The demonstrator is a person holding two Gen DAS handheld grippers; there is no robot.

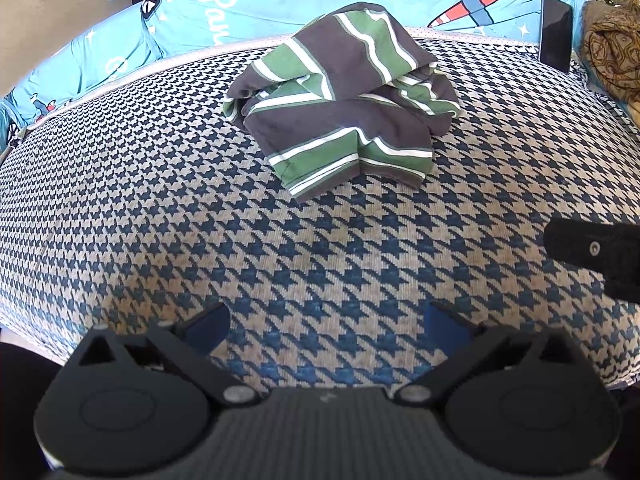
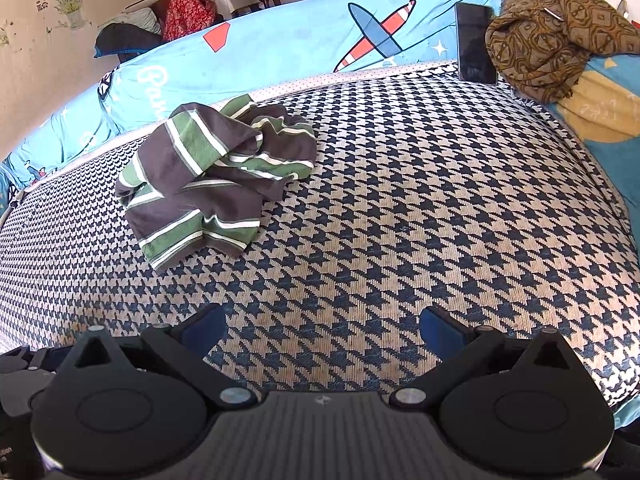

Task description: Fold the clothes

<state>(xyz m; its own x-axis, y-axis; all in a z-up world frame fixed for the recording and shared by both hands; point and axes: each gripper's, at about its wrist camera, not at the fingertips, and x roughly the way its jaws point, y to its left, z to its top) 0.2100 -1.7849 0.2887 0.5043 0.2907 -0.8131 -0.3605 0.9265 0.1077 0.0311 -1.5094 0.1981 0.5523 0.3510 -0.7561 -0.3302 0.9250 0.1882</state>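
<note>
**Two open grippers wait near a crumpled striped shirt**

Closest to each camera is a black gripper with blue pads. The left gripper point(image 1: 327, 326) has its two fingers spread wide apart, and nothing is between them. The right gripper point(image 2: 323, 326) looks the same: fingers wide, holding nothing. Both hang just above the blue and cream houndstooth woven cover point(image 1: 200, 240) that lies over the bed.

Farther back on that cover lies the dark grey shirt with green and white stripes point(image 1: 344, 96). It is well apart from both grippers. It sits in a lumpy heap, with parts piled over each other and the edges pointing in different ways. It is not flat, and it is not a neat square. So the shirt does not look folded. To get it folded, it would need to be spread out flat and then folded into a tidy shape.

Behind the shirt is a bright blue quilt with a red and white airplane picture point(image 2: 280, 40), bunched along the back edge. A flat black phone point(image 2: 476, 42) stands leaning against it. Beside the phone sits a brown and gold patterned cloth point(image 2: 552, 32), also in a heap.

No basket, box or drawer shows in either view, so there is nothing to look inside.
</note>
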